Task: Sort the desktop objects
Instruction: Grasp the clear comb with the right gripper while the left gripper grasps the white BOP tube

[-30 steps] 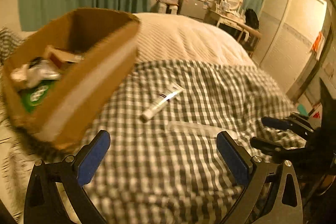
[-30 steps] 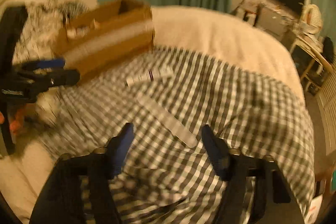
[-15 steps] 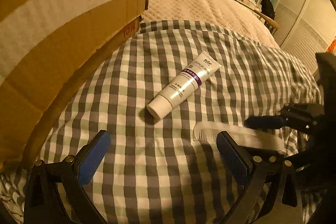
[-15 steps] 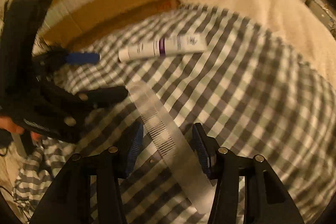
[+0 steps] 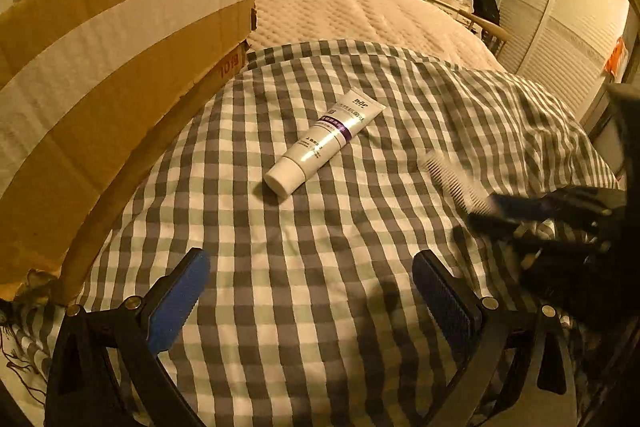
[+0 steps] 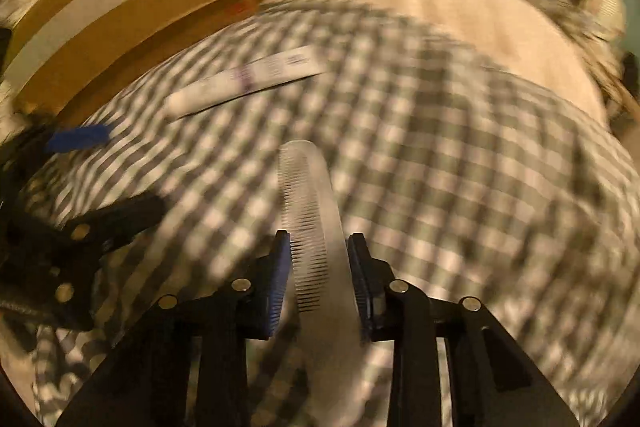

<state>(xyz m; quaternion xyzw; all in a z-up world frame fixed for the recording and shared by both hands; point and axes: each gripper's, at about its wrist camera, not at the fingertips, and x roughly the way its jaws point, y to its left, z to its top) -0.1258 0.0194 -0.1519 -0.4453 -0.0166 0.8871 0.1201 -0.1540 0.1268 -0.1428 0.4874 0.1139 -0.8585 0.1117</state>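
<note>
A white tube with a purple band [image 5: 326, 141] lies on the checked blanket [image 5: 320, 287], cap toward me; it also shows blurred in the right wrist view [image 6: 244, 81]. My left gripper [image 5: 312, 291] is open and empty, low over the blanket short of the tube. My right gripper [image 6: 320, 267] is shut on a clear plastic comb [image 6: 310, 203], which sticks out forward between the pads. In the left wrist view the comb [image 5: 452, 177] and right gripper [image 5: 500, 211] are at the right, blurred.
A taped cardboard box [image 5: 112, 67] stands at the left, its near wall beside the tube; it also shows in the right wrist view [image 6: 132, 11]. Beyond the blanket is a cream quilted bed [image 5: 340, 7], with furniture and a wardrobe at the back right.
My right gripper has closed on the comb and lifted its end off the blanket. My left gripper came down from above the box toward the tube, then eased back slightly.
</note>
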